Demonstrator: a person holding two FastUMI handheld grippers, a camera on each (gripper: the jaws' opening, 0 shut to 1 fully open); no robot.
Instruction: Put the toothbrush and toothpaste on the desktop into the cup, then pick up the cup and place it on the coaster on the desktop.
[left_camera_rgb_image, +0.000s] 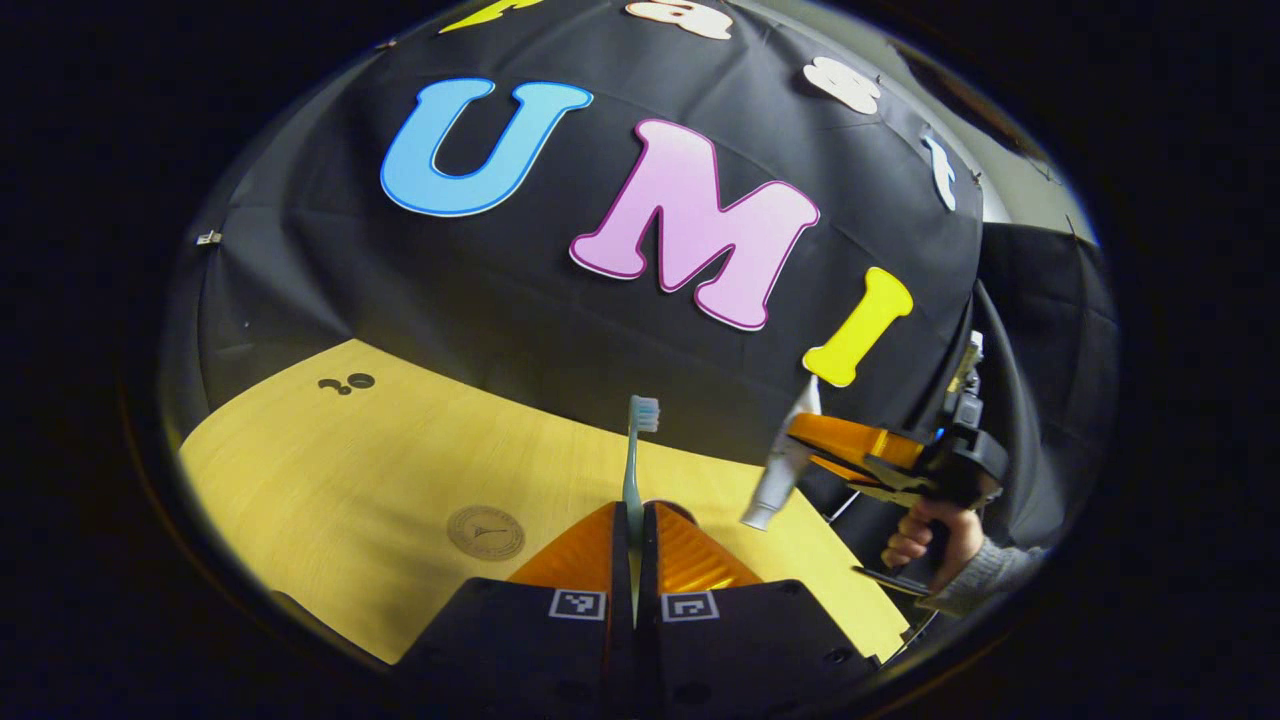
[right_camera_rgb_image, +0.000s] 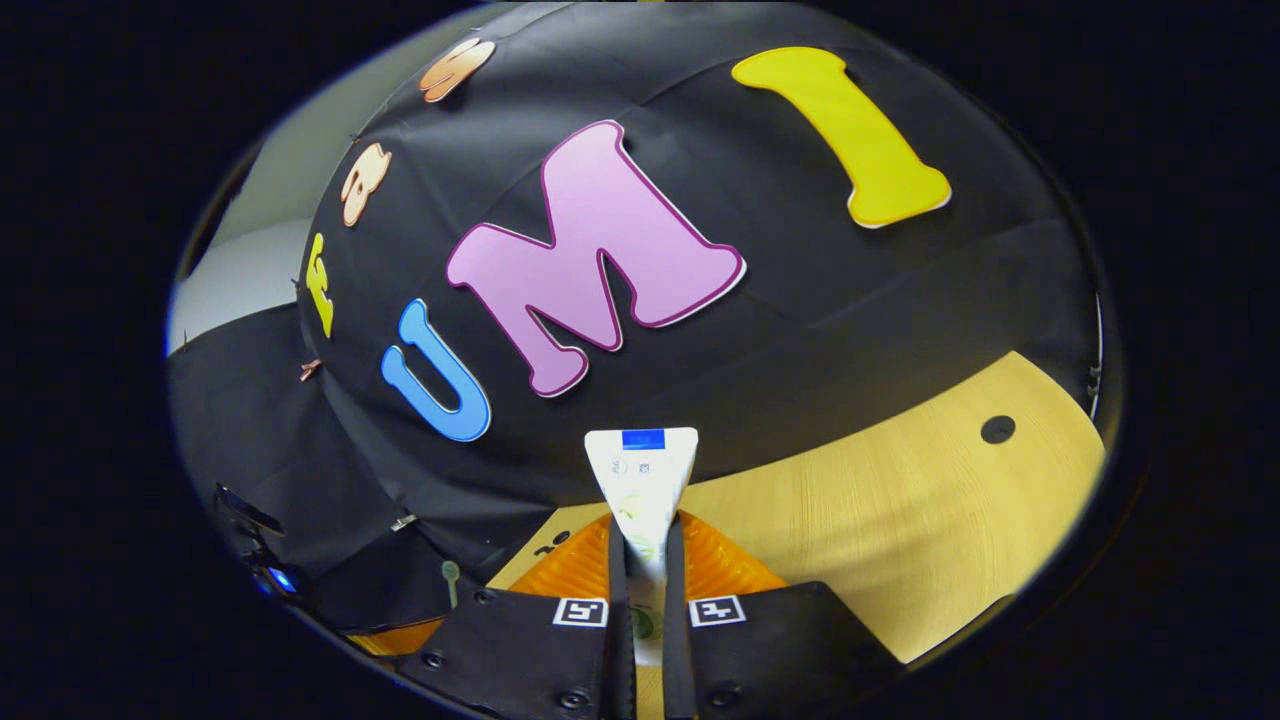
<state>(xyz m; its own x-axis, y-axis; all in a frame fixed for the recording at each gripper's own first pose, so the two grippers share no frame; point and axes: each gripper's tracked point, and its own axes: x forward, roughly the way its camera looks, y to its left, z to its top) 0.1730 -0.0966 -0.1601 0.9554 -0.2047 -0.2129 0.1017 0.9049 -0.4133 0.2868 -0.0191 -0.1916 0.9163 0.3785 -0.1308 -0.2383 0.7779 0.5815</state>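
Holding the toothbrush upright in my left gripper, fingers closed on its handle, bristles at twelve o'clock. My right gripper is clamped on the toothpaste, flat crimped end pointing away; in the left gripper view the tube hangs at three o'clock, cap tilted down, a hand under that gripper. Both are raised above the desk. The coaster lies at nine o'clock of my left fingers. I cannot make out the cup. Risk, I judge: the thin handle could pivot in my grip, or both tools could collide over the cup's mouth.
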